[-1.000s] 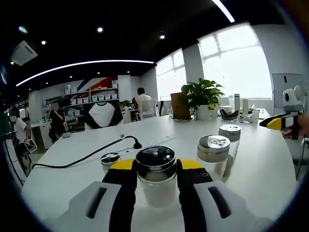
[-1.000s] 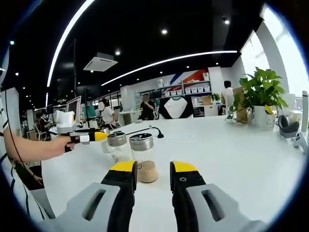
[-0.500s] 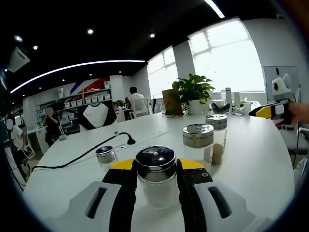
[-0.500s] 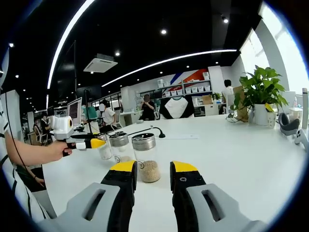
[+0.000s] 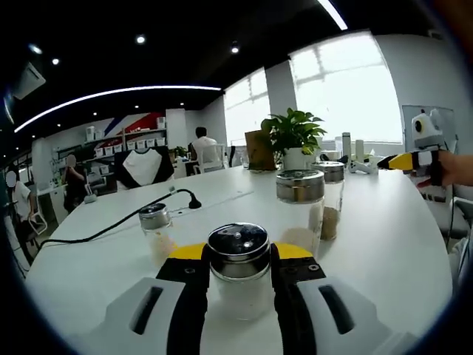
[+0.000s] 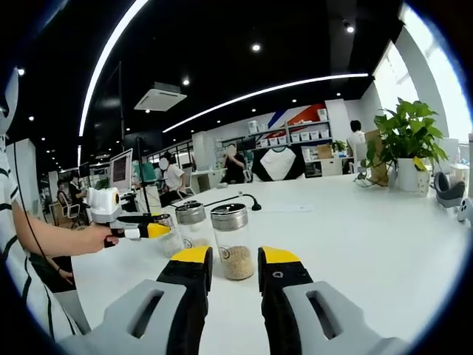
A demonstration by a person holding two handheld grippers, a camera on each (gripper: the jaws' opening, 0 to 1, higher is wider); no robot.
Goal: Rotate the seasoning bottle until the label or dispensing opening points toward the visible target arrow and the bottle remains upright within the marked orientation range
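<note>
seasoning bottle (image 5: 238,270), clear glass with black shiny lid (upright), pinched between left gripper (image 5: 238,255) jaws; right gripper (image 6: 233,259) jaws spread.

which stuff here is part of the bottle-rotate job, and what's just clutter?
Job:
- seasoning bottle, dark lid, between the left gripper jaws
- right gripper, jaws apart, nothing between them

Lying about:
- three other steel-lidded shakers
- black cable
- potted plant
- white table
</note>
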